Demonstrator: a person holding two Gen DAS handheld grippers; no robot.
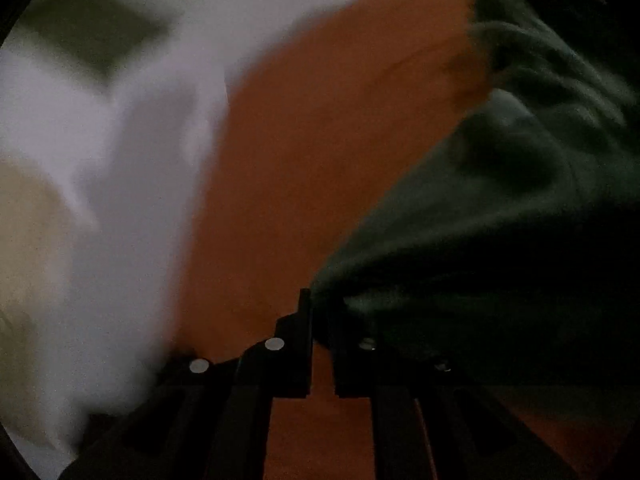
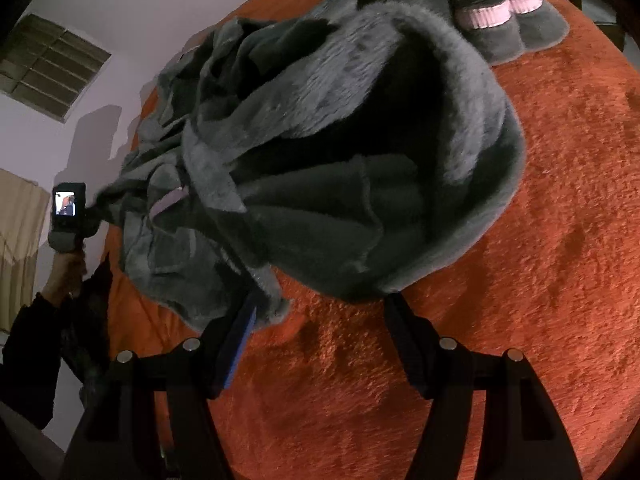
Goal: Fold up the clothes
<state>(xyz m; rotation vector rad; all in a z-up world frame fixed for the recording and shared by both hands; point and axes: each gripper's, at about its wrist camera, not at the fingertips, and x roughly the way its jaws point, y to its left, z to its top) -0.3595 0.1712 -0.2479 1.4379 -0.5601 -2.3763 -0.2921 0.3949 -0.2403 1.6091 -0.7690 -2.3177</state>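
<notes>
A dark grey fleece garment (image 2: 340, 160) with pink cuff stripes (image 2: 492, 14) lies bunched on an orange fuzzy blanket (image 2: 520, 280). My right gripper (image 2: 324, 312) is open, its fingers (image 2: 240, 332) spread wide at the garment's near hem; the fabric drapes over the tips. In the blurred left wrist view, my left gripper (image 1: 320, 308) is shut on an edge of the same garment (image 1: 500, 200), lifted above the blanket (image 1: 320, 140). The left gripper also shows in the right wrist view (image 2: 70, 216), held in a hand at the garment's far left end.
A white wall (image 2: 140, 8) with a slatted vent (image 2: 52, 64) rises behind the bed. A beige curtain (image 2: 20, 240) hangs at the left. The holder's dark sleeve (image 2: 36, 340) is at the lower left.
</notes>
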